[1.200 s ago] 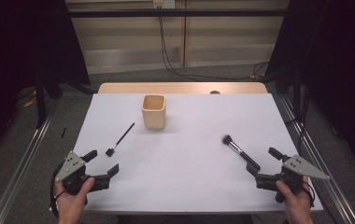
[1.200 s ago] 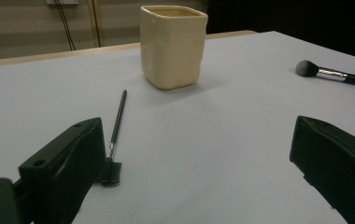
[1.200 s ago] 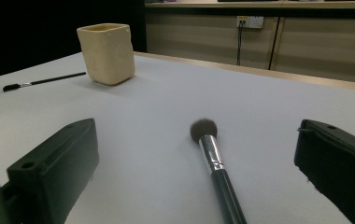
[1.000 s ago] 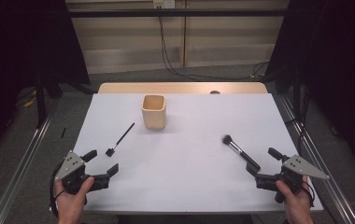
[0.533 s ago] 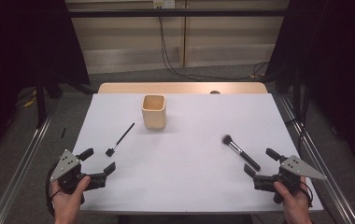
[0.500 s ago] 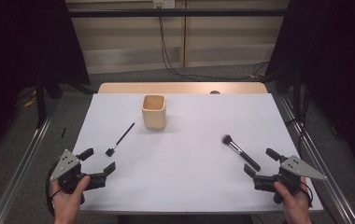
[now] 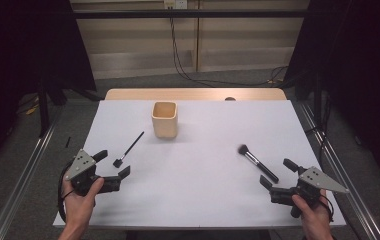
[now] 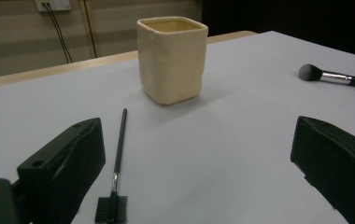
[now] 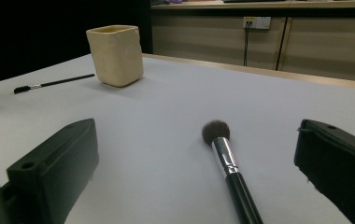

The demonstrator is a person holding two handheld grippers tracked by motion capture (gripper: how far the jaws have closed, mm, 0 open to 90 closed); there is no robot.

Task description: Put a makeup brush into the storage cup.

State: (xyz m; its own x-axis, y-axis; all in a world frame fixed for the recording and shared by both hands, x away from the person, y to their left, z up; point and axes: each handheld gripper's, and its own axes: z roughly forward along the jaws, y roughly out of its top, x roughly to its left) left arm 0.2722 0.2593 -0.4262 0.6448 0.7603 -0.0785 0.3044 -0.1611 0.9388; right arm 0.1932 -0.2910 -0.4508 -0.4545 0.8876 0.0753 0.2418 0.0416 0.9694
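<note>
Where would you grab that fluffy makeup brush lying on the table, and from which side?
Probably by the black handle of the makeup brush, just behind its silver collar. It lies flat, bristles pointing away toward the cup, with its handle end nearest the right gripper, whose jaws are open. Coming from above with one jaw on each side of the thin handle seems easiest.

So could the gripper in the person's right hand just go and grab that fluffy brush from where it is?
Probably yes. The right gripper is open, and the fluffy brush lies flat on the table straight ahead between its jaws, with nothing in the way.
</note>
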